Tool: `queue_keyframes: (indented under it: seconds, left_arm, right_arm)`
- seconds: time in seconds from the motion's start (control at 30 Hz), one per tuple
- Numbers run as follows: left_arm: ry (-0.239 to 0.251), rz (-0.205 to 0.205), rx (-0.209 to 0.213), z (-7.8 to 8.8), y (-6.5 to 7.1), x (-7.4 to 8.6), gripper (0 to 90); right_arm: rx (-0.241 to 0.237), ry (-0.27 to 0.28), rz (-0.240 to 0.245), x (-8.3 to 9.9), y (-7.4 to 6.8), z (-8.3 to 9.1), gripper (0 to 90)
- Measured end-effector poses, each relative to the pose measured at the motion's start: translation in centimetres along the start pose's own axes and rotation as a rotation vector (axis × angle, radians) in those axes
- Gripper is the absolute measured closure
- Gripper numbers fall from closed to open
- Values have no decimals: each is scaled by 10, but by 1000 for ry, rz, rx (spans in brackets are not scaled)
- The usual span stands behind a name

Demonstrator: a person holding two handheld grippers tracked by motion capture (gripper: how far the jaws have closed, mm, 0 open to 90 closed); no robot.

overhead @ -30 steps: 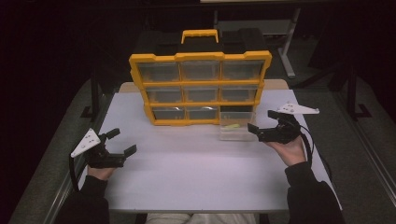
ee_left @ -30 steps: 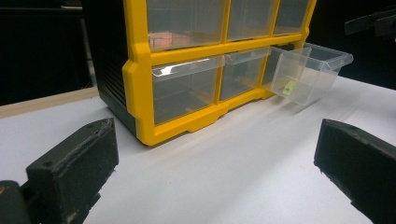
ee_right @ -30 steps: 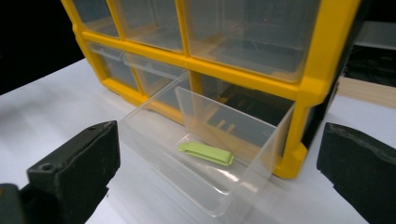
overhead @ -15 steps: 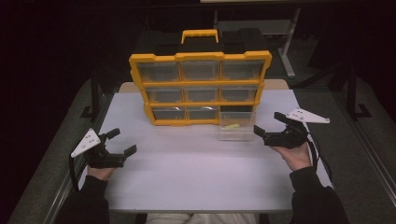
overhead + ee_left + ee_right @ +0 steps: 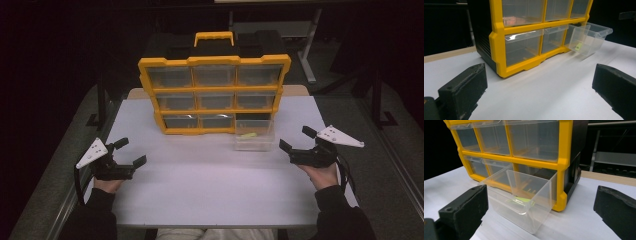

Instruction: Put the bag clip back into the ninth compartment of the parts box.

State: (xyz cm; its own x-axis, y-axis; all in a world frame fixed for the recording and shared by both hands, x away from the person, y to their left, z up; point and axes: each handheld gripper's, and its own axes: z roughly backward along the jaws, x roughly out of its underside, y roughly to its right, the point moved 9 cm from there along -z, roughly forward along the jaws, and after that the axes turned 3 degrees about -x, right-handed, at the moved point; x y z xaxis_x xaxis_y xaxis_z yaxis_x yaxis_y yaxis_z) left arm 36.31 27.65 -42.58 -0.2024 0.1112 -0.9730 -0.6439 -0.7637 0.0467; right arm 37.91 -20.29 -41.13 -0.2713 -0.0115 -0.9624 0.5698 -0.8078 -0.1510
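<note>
high view: right gripper [image 5: 296, 141] agape beside pulled-out drawer [image 5: 254, 135]; left gripper [image 5: 129, 152] agape

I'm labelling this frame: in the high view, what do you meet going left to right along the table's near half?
left gripper → clear drawer pulled out of the organizer → right gripper

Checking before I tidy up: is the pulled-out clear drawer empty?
No, the pulled-out clear drawer holds a small yellow-green item on its floor, seen in the right gripper view.
</note>
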Motion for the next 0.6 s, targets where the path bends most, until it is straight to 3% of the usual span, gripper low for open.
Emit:
queue_keyframes:
  seconds: [0.43, 0.6]
  left_arm:
    - [3, 4, -2, 0, 0, 0, 0]
    - [1, 0, -1, 0, 0, 0, 0]
  right_arm:
    - [17, 2, 28, 21, 1, 11, 0]
    - [24, -31, 26, 35, 2, 13, 0]
